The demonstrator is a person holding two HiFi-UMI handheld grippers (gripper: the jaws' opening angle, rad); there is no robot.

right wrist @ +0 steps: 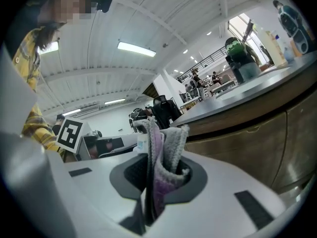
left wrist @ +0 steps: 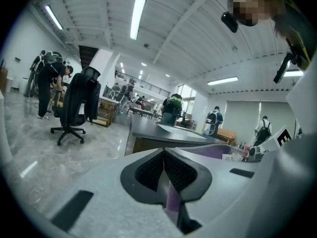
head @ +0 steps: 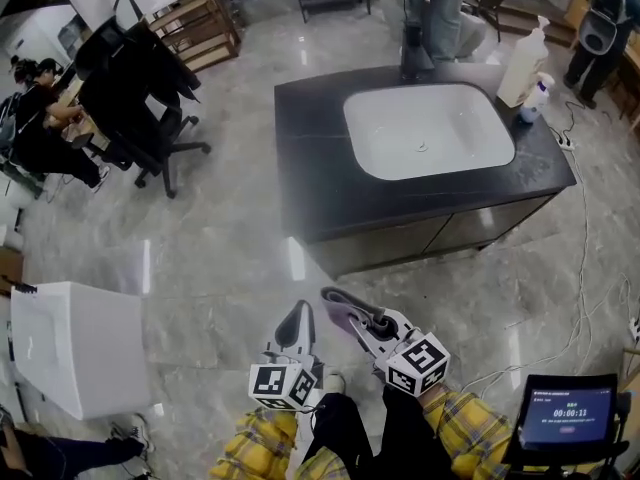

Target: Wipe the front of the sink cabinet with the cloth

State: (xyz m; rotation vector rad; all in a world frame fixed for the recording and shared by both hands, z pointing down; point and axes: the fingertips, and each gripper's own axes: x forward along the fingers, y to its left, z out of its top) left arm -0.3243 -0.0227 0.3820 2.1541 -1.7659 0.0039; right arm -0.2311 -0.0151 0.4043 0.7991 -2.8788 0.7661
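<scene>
1. The cloth (right wrist: 161, 155) is clamped in the right gripper (head: 350, 316), at lower centre of the head view
2. The left gripper (head: 298, 320) is held closed and empty
3. The sink cabinet (head: 430, 236) front lies above and to the right, apart from the cloth; the right gripper is nearer

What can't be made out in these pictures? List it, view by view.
Cabinet front: head view, the steep angle foreshortens it, so dirt is untellable.
Cloth: right gripper view, lower part buried in the right tongs.
Bottle label: head view, too small.
Screen text: head view, too small.
</scene>
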